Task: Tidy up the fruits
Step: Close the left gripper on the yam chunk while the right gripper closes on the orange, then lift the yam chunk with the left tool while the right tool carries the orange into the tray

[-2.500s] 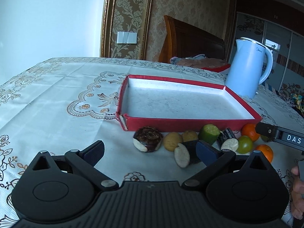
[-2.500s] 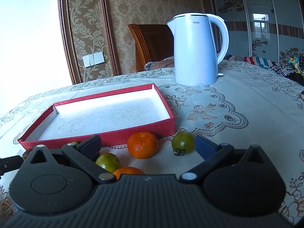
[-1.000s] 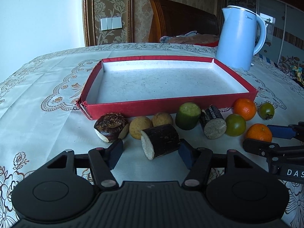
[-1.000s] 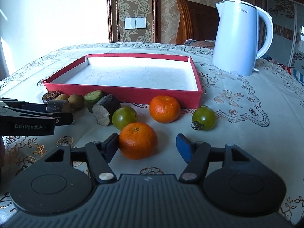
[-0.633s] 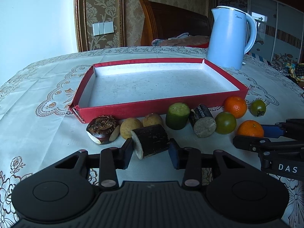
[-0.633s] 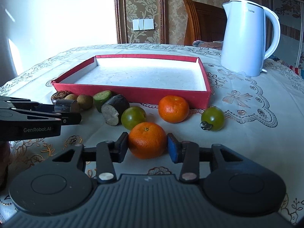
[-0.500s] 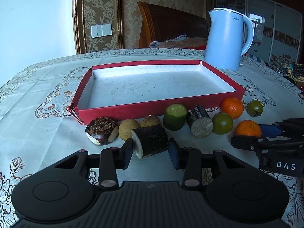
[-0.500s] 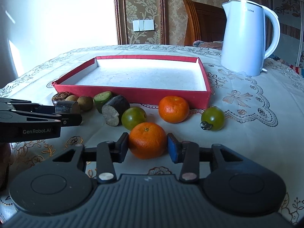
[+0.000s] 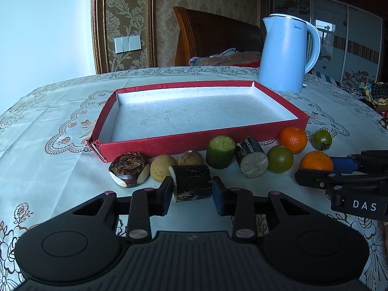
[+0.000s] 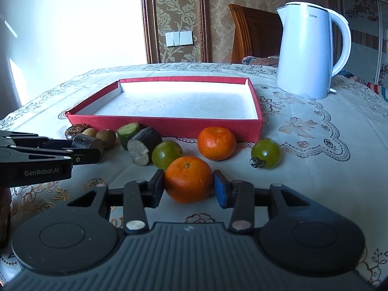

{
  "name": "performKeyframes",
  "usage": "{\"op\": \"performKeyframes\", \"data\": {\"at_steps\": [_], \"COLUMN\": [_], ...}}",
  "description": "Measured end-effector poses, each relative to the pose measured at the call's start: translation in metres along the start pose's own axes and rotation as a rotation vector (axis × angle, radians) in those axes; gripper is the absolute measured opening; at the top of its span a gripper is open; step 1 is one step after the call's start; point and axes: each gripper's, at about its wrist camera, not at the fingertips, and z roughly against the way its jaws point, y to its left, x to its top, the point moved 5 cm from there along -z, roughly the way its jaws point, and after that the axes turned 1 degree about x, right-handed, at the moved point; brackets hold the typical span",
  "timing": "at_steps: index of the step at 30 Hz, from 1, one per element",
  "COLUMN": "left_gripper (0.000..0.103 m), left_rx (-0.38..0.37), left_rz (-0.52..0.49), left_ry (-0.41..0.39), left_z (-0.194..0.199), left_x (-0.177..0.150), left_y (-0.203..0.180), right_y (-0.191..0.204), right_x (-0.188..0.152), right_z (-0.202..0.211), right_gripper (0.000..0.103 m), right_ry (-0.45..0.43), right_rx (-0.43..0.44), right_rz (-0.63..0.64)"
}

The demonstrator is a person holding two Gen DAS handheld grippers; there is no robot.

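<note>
My left gripper [image 9: 191, 192] has a dark cane stub [image 9: 191, 181] with a pale cut end between its pads. The jaws are closing and both pads touch it. My right gripper [image 10: 188, 188] is shut on an orange mandarin [image 10: 188, 177] that sits on the cloth. Behind both stands the red tray [image 9: 169, 143] with a white floor and nothing in it. Along its front wall lie a water chestnut [image 9: 127, 168], two brown longans [image 9: 163, 171], a green stub [image 9: 220, 151], a second dark stub [image 9: 252, 160], a green tomato [image 9: 280, 158], a mandarin [image 9: 292, 139] and a stemmed green tomato [image 9: 322, 139].
A pale blue kettle [image 9: 286, 53] stands behind the tray's far right corner. The patterned tablecloth [image 9: 60, 126] covers the table. A wooden chair back [image 9: 213, 36] rises beyond the far edge. Each gripper shows at the side of the other's view.
Both grippers stood open around their fruit a second ago. Both have since closed, the left onto the dark stub and the right onto the mandarin. The other fruit lies as before.
</note>
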Motion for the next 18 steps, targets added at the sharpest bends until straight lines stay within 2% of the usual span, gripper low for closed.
{"op": "performKeyframes", "data": {"at_steps": [18], "left_gripper": [0.034], "left_rx": [-0.003], "left_rz": [-0.016], "left_ry": [-0.035], "left_z": [0.015], "left_x": [0.013], "left_y": [-0.001], "right_y": [0.0], "right_x": [0.007], "right_z": [0.007], "right_gripper": [0.04], "right_ry": [-0.041], "right_rx": [-0.023], "right_rz": [-0.015]}}
